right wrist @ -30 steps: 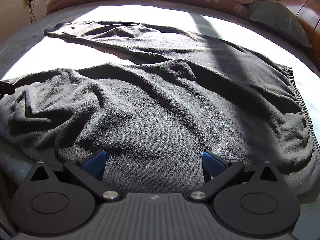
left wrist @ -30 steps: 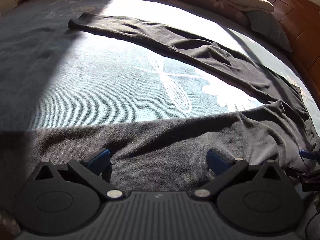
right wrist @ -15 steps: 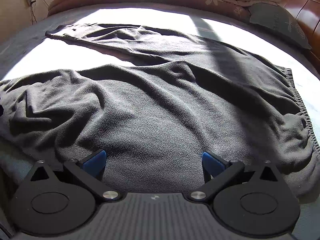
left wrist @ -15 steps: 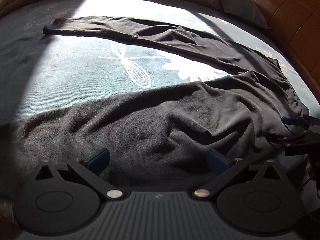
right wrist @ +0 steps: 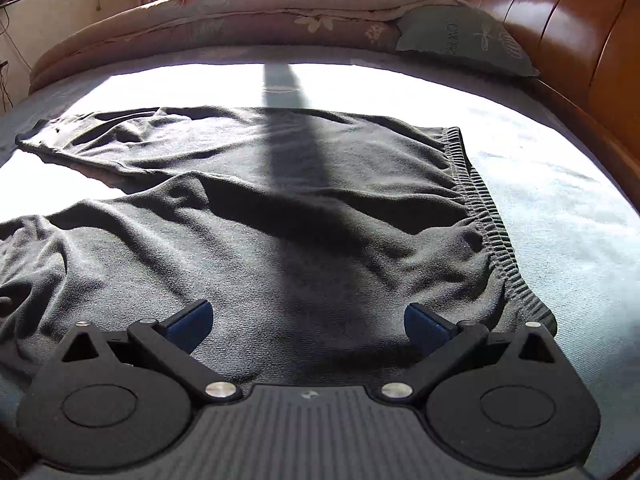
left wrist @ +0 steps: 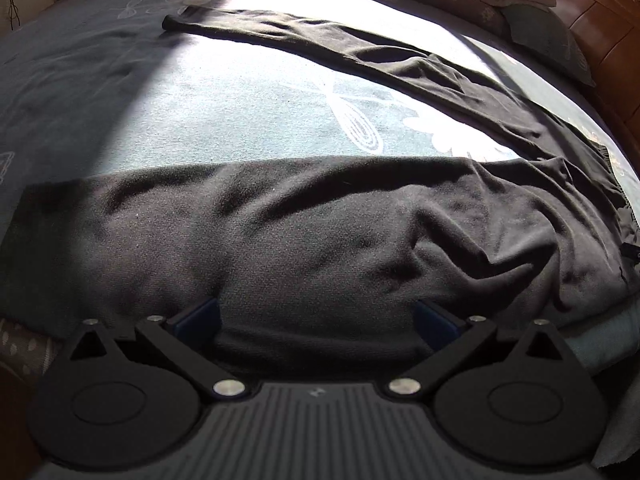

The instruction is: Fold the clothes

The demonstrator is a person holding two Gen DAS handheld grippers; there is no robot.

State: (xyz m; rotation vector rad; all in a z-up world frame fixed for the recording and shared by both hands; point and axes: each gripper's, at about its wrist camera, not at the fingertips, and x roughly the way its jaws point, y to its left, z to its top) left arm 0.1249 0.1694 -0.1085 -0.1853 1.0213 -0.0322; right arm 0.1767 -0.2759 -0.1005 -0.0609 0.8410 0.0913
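Black fleece trousers (left wrist: 320, 240) lie spread across the blue-green bedspread (left wrist: 240, 120) in front of you, legs running off to the left, the ribbed waistband (right wrist: 486, 216) on the right. Your left tool (left wrist: 318, 316) hangs spread wide over the near leg, gripping nothing. Your right tool (right wrist: 308, 320) is spread just as wide above the seat, near the waistband, also empty.
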